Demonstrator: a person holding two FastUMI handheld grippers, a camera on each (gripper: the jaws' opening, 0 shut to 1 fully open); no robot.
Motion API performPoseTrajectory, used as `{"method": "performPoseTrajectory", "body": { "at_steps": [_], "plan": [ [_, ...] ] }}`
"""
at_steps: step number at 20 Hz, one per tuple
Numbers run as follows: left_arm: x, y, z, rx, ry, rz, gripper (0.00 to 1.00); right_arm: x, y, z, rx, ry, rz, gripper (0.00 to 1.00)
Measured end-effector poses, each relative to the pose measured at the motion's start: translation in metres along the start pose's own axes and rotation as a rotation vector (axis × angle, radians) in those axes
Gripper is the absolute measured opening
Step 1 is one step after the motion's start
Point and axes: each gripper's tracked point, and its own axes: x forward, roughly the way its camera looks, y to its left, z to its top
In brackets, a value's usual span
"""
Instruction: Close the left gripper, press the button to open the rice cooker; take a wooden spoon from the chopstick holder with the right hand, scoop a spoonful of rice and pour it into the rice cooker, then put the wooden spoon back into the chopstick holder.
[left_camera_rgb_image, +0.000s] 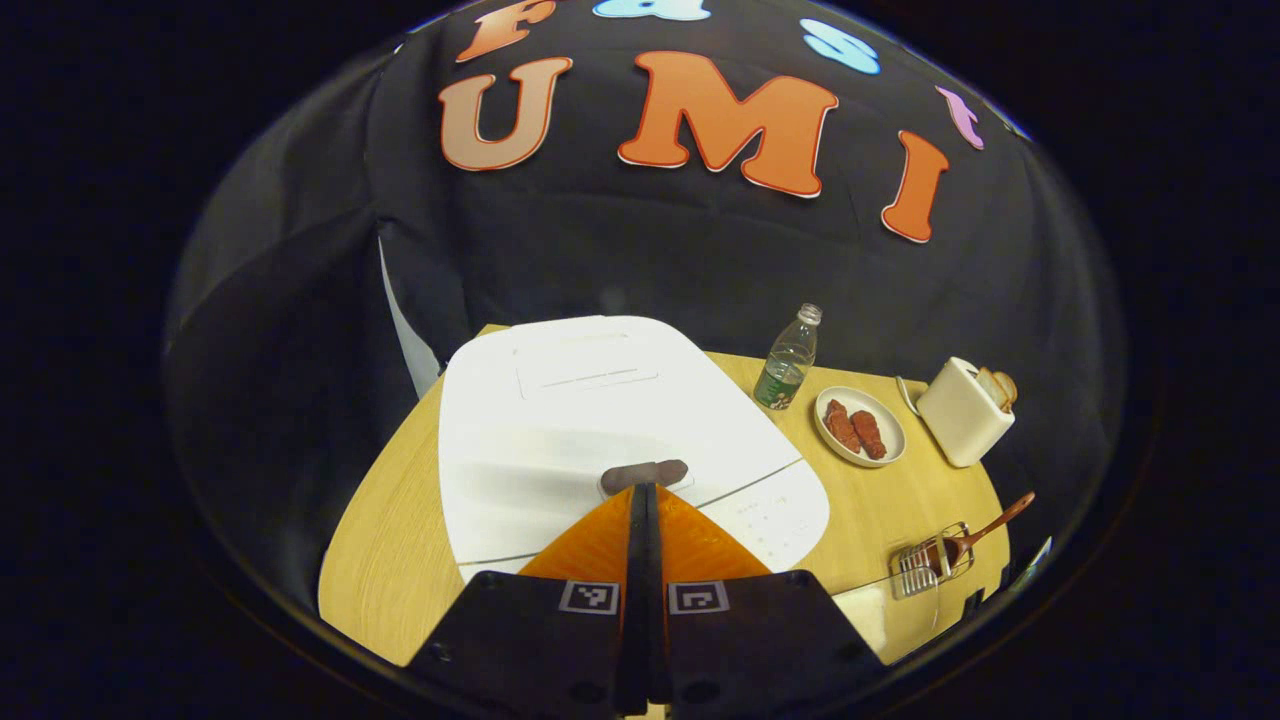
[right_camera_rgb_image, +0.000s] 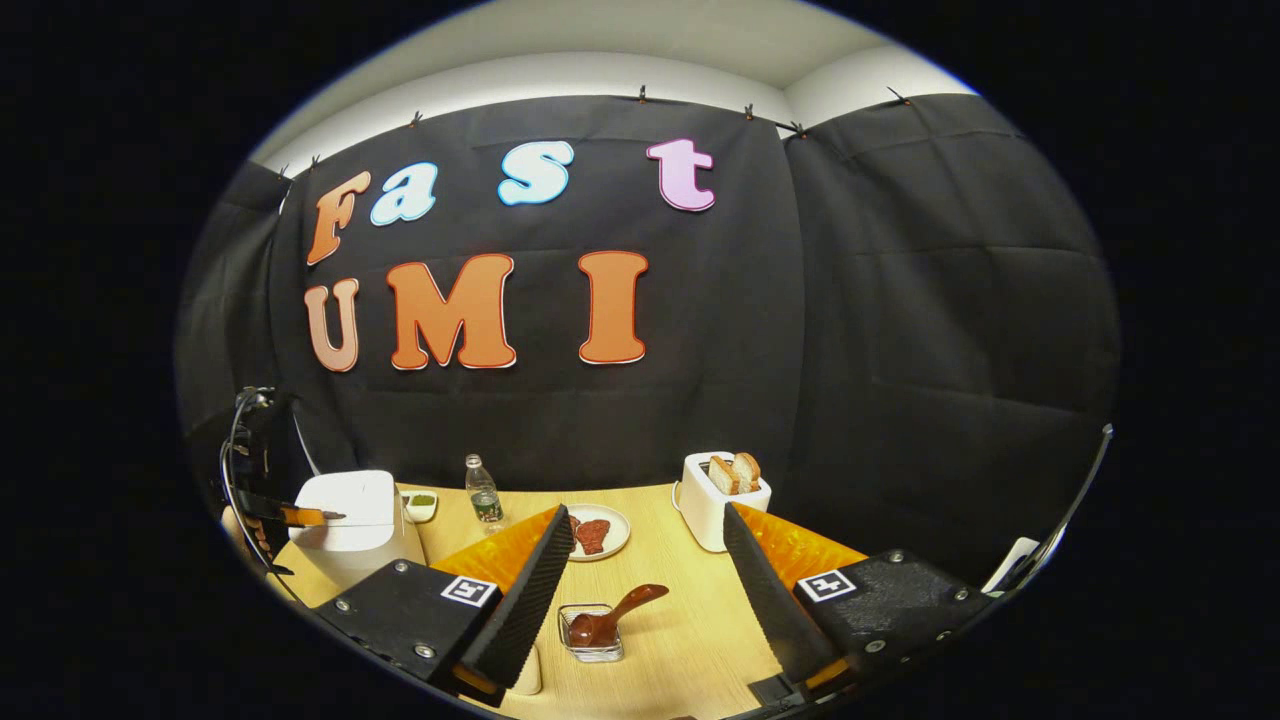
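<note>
Left gripper (left_camera_rgb_image: 645, 487), fingers together, tips at the rice cooker (left_camera_rgb_image: 600, 420) button (left_camera_rgb_image: 645, 475); right gripper (right_camera_rgb_image: 640, 560), fingers apart, above the wooden spoon (right_camera_rgb_image: 612, 615).

Setting: staged recording booth w/ mock kitchen. Black cloth wall (right_camera_rgb_image: 900, 330) clipped up below a pale ceiling; wooden table (right_camera_rgb_image: 690, 620) w/ rice cooker (left_camera_rgb_image: 600, 420), toaster (right_camera_rgb_image: 712, 500), water bottle (left_camera_rgb_image: 788, 360), plate of food (left_camera_rgb_image: 860, 425).

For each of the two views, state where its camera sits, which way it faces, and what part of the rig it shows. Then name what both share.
Left gripper view: rides the left gripper, looking down at the rice cooker; fingers together near its button.
Right gripper view: rides the right gripper, facing across the table; fingers apart around the wooden spoon in its holder.
Shared: cooker, bottle, plate, toaster.
</note>
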Motion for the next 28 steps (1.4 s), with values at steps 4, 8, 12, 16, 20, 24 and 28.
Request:
{"method": "performPoseTrajectory", "body": {
  "at_steps": [4, 8, 12, 16, 20, 24, 28],
  "plan": [
    [-0.063, 0.016, 0.053, -0.031, -0.175, 0.01, 0.04, 0.005, -0.004, -0.009, 0.031, 0.008, -0.003, 0.94],
    [-0.102, 0.025, 0.096, -0.014, -0.326, 0.013, 0.04, 0.007, 0.0, -0.016, 0.041, 0.019, 0.003, 0.93],
    [-0.043, 0.01, 0.065, -0.004, -0.241, -0.019, 0.04, 0.007, 0.016, -0.022, 0.02, 0.034, 0.031, 0.94],
    [0.009, -0.018, 0.035, 0.058, -0.179, -0.057, 0.05, 0.004, 0.023, -0.022, -0.039, 0.025, 0.034, 0.94],
    [0.033, -0.026, 0.029, 0.065, -0.15, -0.057, 0.05, 0.004, 0.019, -0.026, -0.029, 0.039, 0.025, 0.94],
    [0.049, -0.016, 0.011, 0.108, -0.091, -0.016, 0.05, 0.006, 0.011, -0.036, -0.016, 0.059, 0.007, 0.94],
    [0.056, -0.017, -0.003, 0.06, -0.067, -0.039, 0.05, 0.011, 0.006, -0.042, -0.015, 0.074, -0.003, 0.94]
  ]
}}
